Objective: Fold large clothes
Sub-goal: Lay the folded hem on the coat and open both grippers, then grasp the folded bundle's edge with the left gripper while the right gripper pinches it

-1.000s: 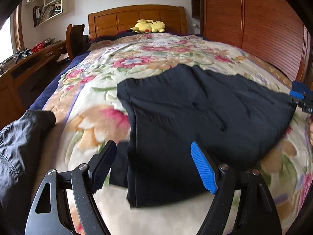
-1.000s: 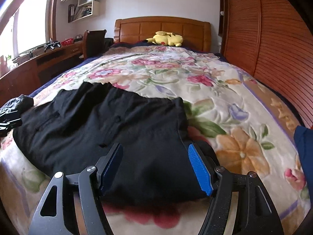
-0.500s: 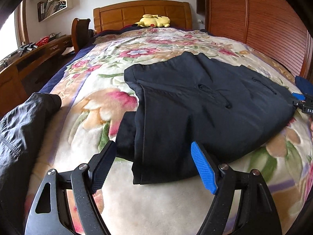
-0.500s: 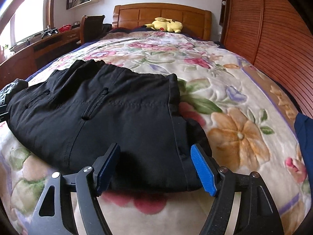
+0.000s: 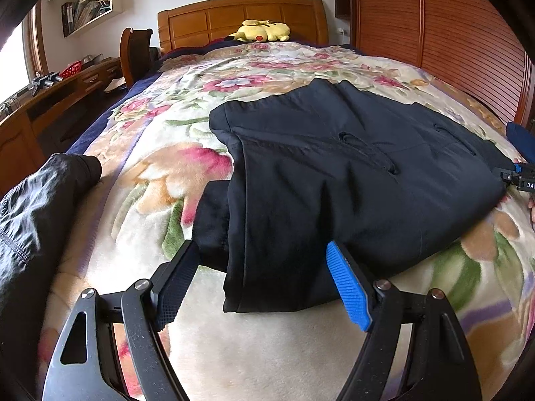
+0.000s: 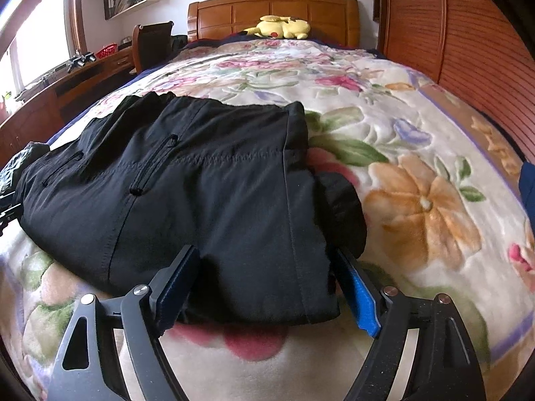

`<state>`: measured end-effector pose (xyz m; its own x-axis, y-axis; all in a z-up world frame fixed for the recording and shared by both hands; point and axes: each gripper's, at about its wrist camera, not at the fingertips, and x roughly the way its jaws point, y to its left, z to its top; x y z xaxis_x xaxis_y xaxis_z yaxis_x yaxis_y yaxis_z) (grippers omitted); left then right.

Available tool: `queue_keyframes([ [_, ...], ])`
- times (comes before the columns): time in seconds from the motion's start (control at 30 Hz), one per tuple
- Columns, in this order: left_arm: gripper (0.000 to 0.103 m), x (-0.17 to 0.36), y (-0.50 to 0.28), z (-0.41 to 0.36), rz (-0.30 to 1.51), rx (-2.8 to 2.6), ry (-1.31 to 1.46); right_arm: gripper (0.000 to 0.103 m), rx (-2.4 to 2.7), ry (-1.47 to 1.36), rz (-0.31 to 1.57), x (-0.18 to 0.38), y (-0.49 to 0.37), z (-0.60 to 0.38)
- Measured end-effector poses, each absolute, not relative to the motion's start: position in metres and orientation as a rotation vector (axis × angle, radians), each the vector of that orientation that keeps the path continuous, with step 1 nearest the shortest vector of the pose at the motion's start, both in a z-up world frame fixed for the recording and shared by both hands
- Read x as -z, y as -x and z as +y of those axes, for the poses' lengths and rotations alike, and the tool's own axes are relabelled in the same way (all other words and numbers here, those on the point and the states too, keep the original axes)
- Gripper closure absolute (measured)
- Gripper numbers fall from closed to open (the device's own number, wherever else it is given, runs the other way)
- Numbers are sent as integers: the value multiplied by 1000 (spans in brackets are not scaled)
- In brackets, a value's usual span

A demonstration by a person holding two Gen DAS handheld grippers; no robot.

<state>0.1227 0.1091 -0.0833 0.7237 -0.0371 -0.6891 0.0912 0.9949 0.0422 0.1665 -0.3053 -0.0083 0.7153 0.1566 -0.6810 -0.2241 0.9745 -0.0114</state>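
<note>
Now my left gripper (image 5: 262, 282) tilts down, spread at the trousers' (image 5: 351, 180) 6 o'clock edge; right gripper (image 6: 267, 287) opening, straddling them.

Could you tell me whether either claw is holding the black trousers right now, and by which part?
Nothing is held: the left claw stands open, the right claw is opening astride the black trousers' near edge.

Cut off at the left edge of the left wrist view: a dark jacket (image 5: 30, 200), only one sleeve end showing. Cropped at the right edge: the right gripper (image 5: 521, 180), lettering unreadable, and a blue cloth (image 5: 521, 140). Hidden under the folded black trousers (image 5: 334, 173): part of the floral blanket (image 5: 160, 173).
</note>
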Motion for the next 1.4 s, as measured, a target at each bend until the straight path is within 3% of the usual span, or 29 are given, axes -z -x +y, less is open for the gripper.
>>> queue_keyframes([
  [0.2,24,79,-121,105,735,92,-95,20,-220,108,775,12,-173,-301],
  [0.37,48,78,-123,101,739,116,-107,29,-257,97,790,13,-177,-301],
  [0.43,65,76,-125,98,743,124,-120,36,-276,94,789,13,-177,-301],
  [0.5,78,74,-125,97,738,133,-116,55,-280,93,781,13,-176,-302],
  [0.53,84,72,-125,97,735,134,-111,58,-279,92,774,12,-175,-302],
  [0.6,91,71,-126,97,734,126,-106,75,-286,99,757,11,-172,-301],
  [0.63,94,70,-125,97,733,126,-99,78,-287,101,745,9,-169,-302],
  [0.8,97,61,-111,96,700,122,-76,85,-313,83,710,0,-153,-309],
  [1.4,97,38,5,101,609,238,-14,86,-370,110,618,-27,-39,-345],
])
